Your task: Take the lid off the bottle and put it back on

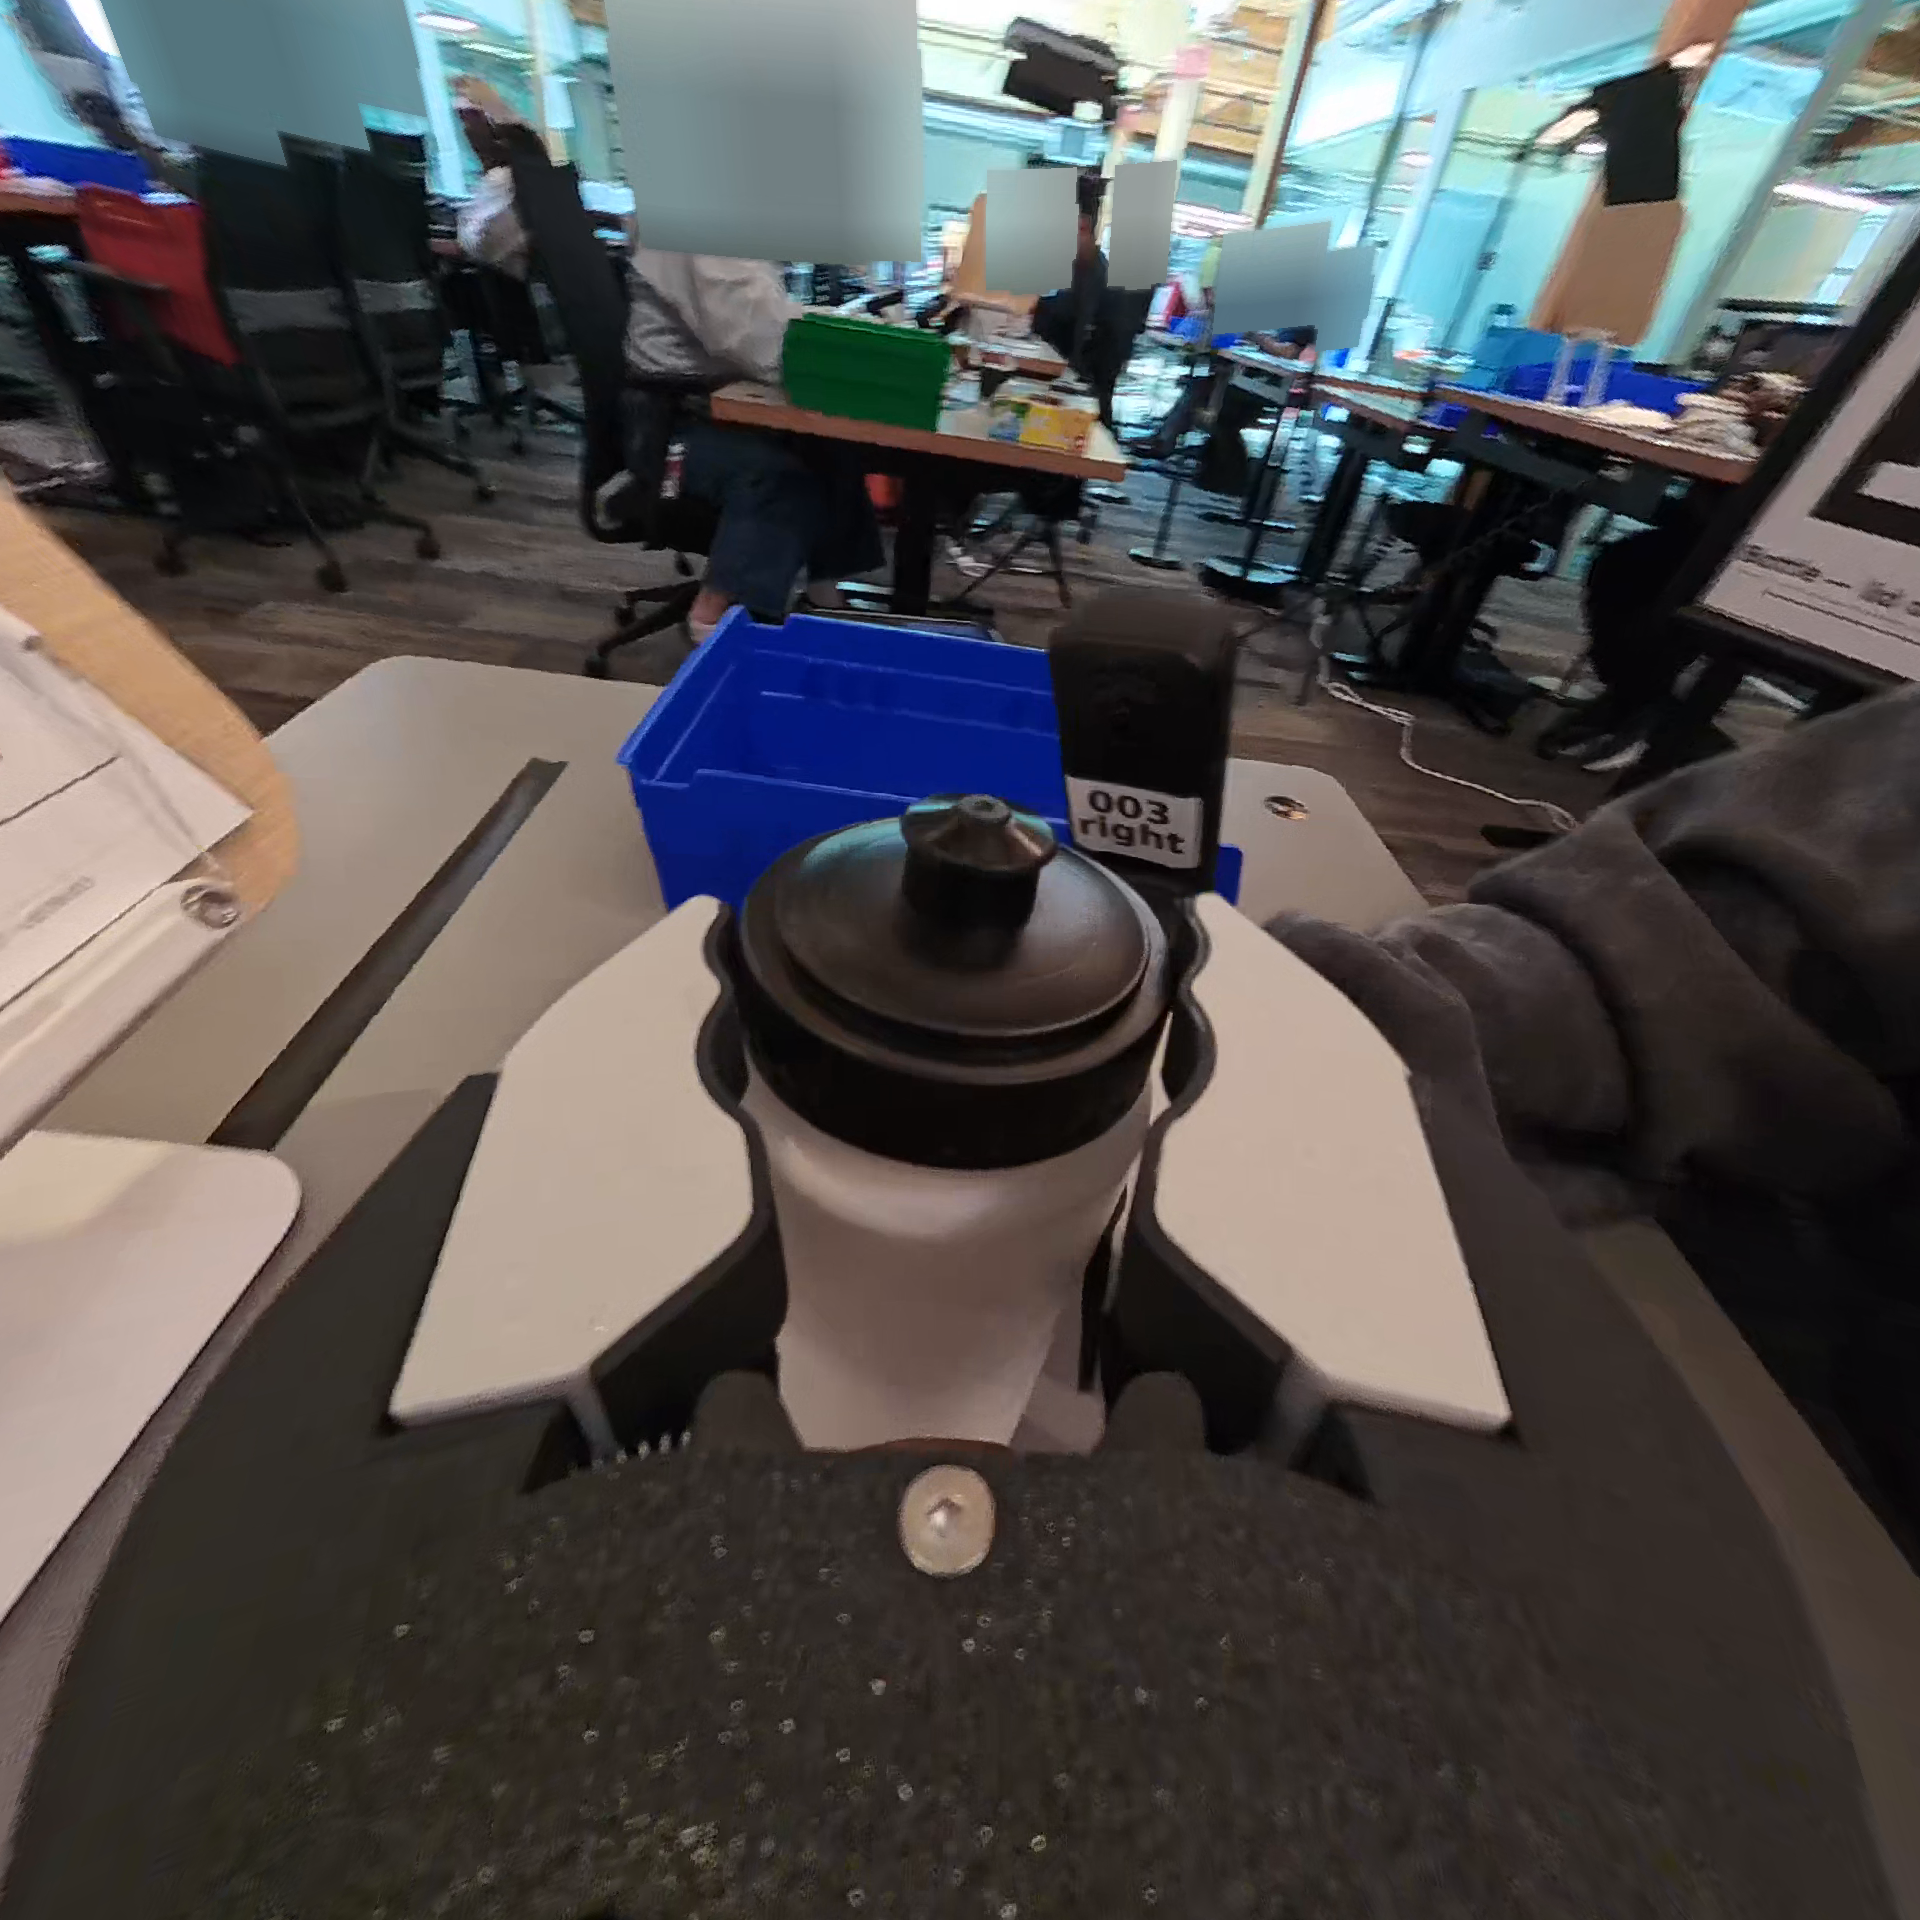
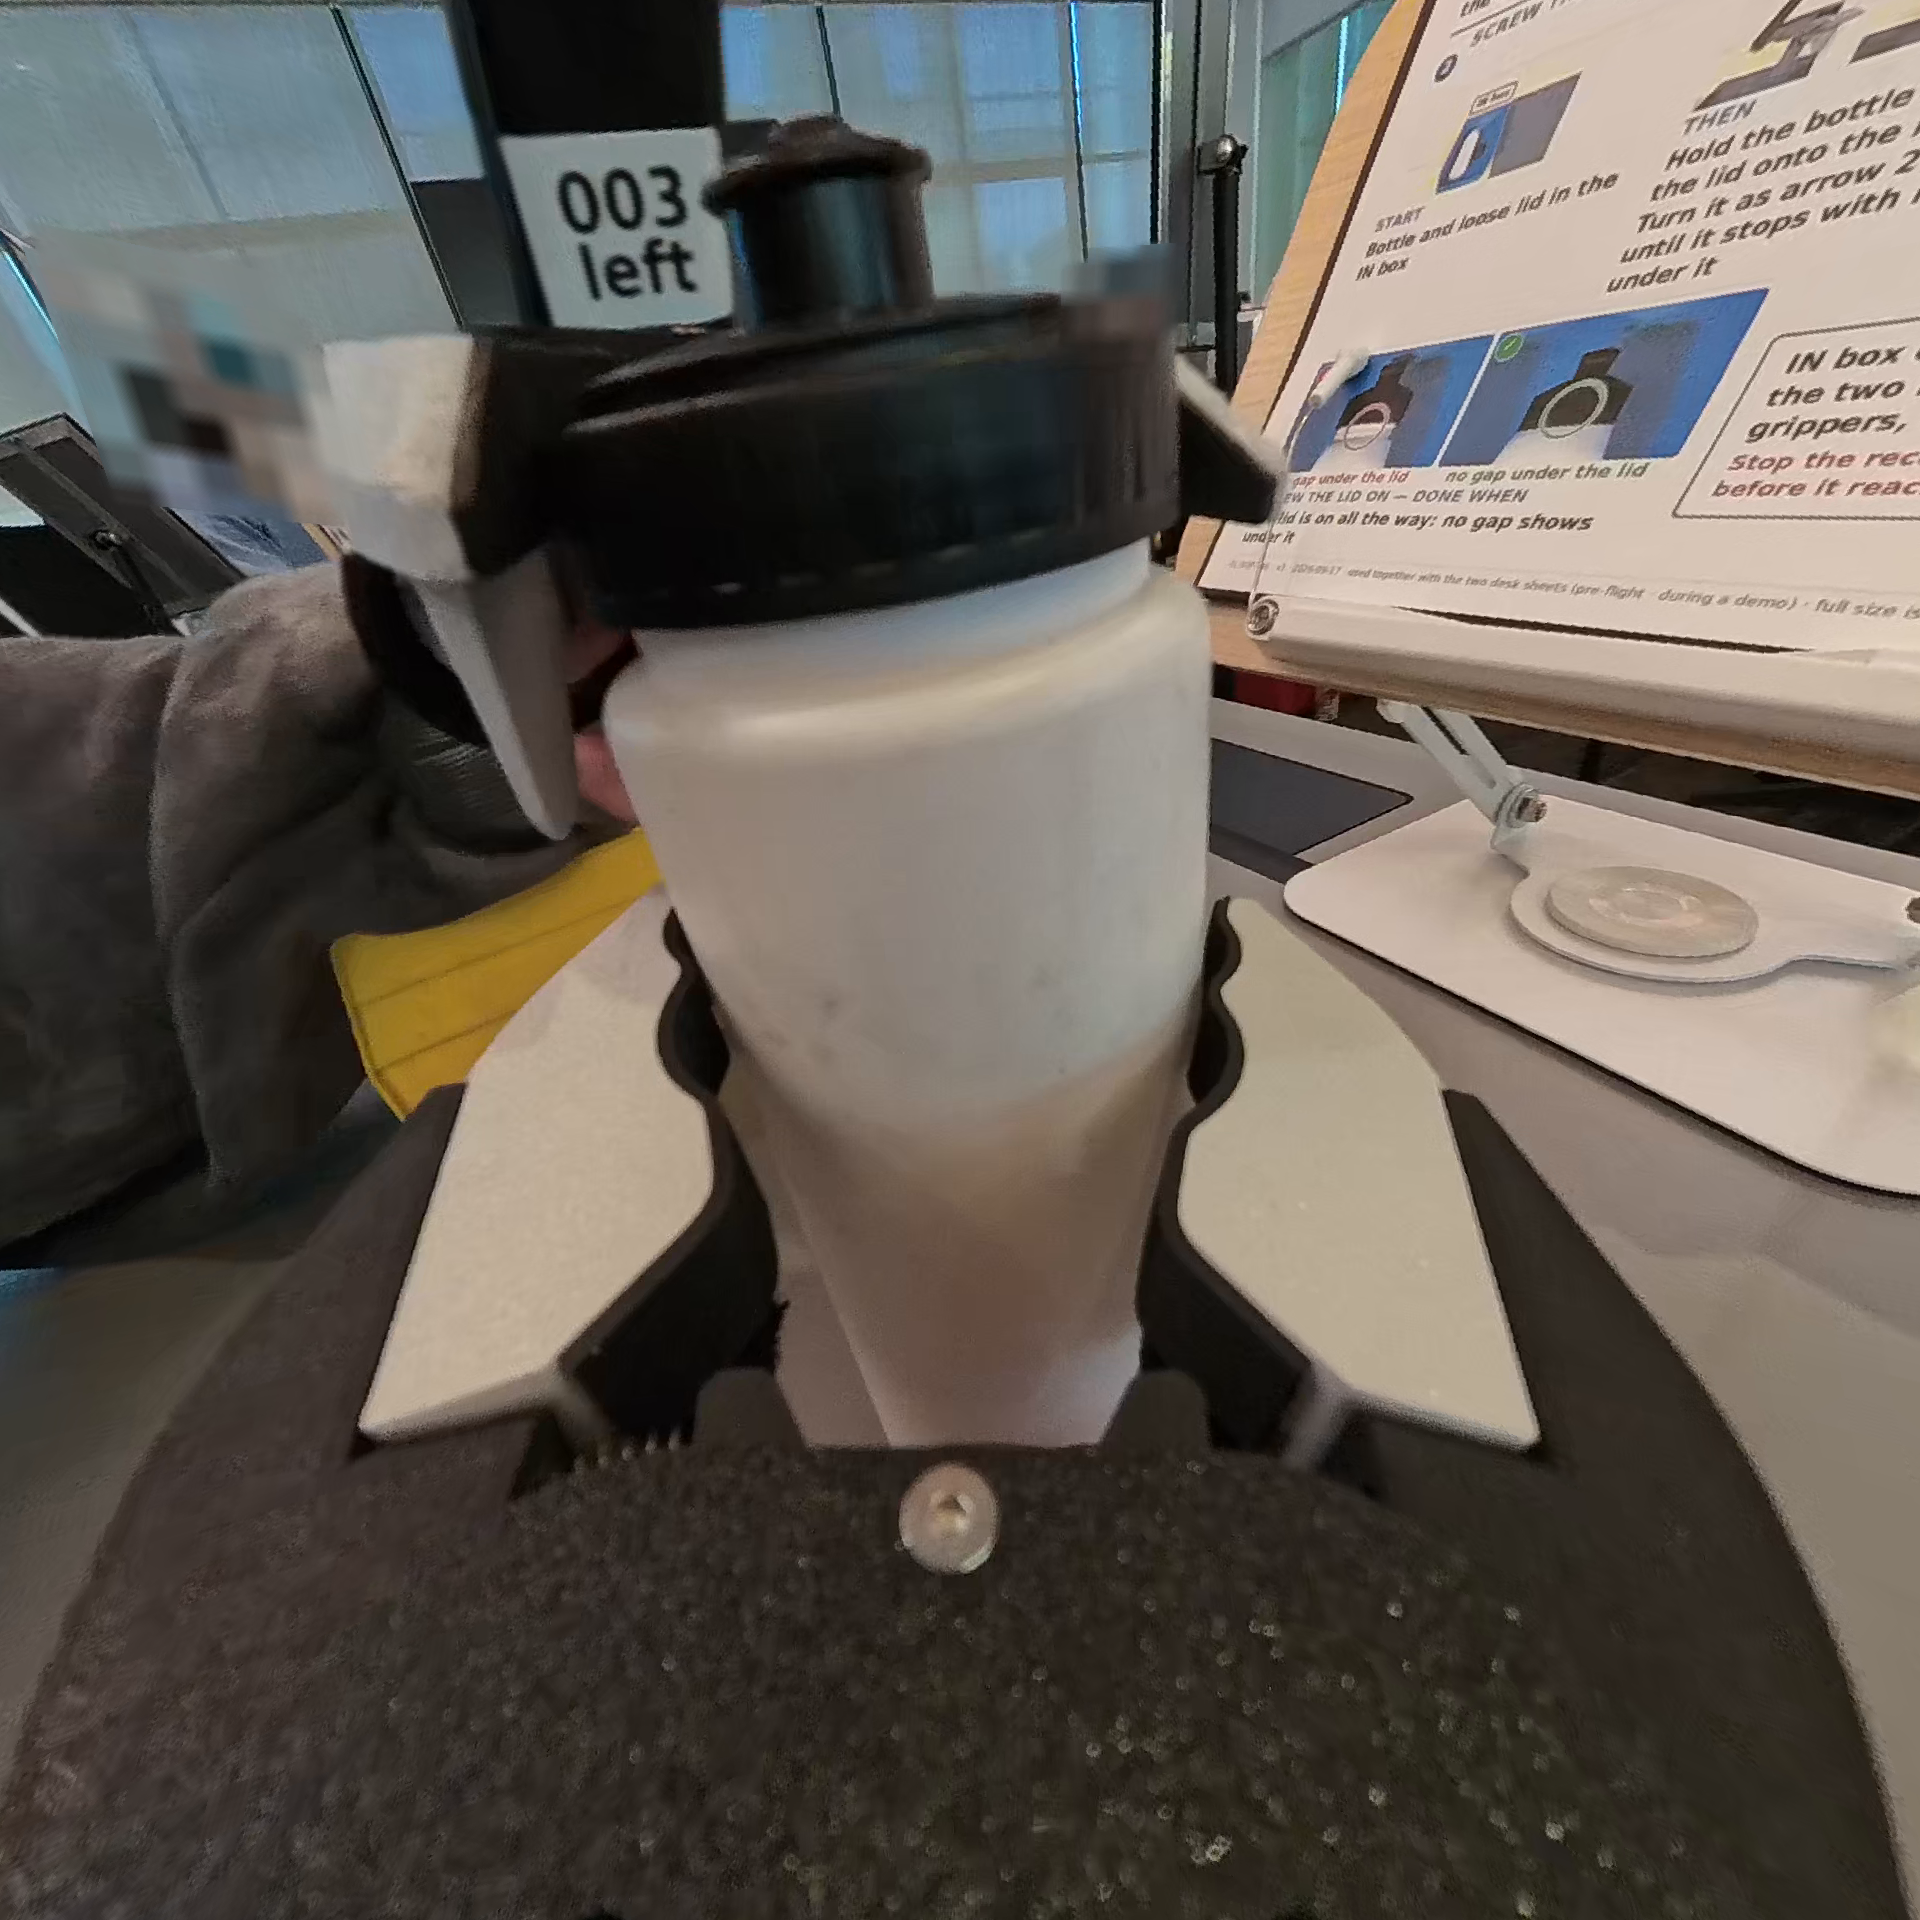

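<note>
1. Grey worktop [image 1: 436, 790] below, blue bin [image 1: 831, 748] at its far edge.
2. White bottle [image 2: 914, 883] upright, raised over the worktop's middle; probably light, smooth, slightly squeezable, so best held mid-body.
3. Right gripper [image 2: 951, 1039] clamped on the bottle's body.
4. Left gripper [image 1: 951, 997] clenched round the black lid [image 1: 945, 987], seated on the neck; ribbed rim offers purchase.

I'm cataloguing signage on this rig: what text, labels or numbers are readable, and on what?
Wording not quoted; these bear readable print:
White sticker on the right gripper.
White label on the left gripper.
Instruction sheet on the stand, partly blurred.
Bottle and lid: none seen.
</note>
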A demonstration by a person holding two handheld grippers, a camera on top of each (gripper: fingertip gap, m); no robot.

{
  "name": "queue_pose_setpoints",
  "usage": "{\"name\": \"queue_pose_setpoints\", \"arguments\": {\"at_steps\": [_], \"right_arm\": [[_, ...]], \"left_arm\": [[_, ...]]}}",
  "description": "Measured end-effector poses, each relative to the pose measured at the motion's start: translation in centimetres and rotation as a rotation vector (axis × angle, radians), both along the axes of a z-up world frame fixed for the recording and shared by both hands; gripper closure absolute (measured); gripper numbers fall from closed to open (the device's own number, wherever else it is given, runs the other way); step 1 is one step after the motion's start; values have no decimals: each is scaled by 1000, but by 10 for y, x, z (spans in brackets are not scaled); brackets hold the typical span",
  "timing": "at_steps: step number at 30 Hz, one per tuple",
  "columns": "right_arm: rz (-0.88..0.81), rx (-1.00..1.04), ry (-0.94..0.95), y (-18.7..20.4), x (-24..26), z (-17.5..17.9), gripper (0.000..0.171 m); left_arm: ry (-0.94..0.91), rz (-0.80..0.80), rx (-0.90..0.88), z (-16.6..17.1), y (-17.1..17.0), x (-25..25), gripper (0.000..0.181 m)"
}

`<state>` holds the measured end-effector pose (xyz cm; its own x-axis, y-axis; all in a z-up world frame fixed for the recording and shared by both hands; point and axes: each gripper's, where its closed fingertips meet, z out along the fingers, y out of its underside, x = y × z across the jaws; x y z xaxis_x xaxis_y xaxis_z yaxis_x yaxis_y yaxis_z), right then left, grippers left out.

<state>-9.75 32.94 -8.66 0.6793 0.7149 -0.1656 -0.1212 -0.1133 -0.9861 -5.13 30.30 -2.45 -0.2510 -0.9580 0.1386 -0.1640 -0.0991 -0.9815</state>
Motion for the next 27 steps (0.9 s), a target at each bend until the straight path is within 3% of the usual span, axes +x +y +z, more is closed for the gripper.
{"name": "queue_pose_setpoints", "arguments": {"at_steps": [13, 19, 24, 27], "right_arm": [[-56, 6, -42, 1, -2, -2, 83], [-62, 10, -44, 1, -2, -2, 83], [-63, 11, -39, 0, -1, -2, 83], [-68, 7, -43, 0, 0, -2, 83]], "left_arm": [[28, 874, 29, 0, 21, -6, 103], [28, 1126, 43, 1, 27, -12, 103], [10, 1130, 66, 1, 23, -8, 103], [54, 931, 56, 0, 9, -2, 82]]}}
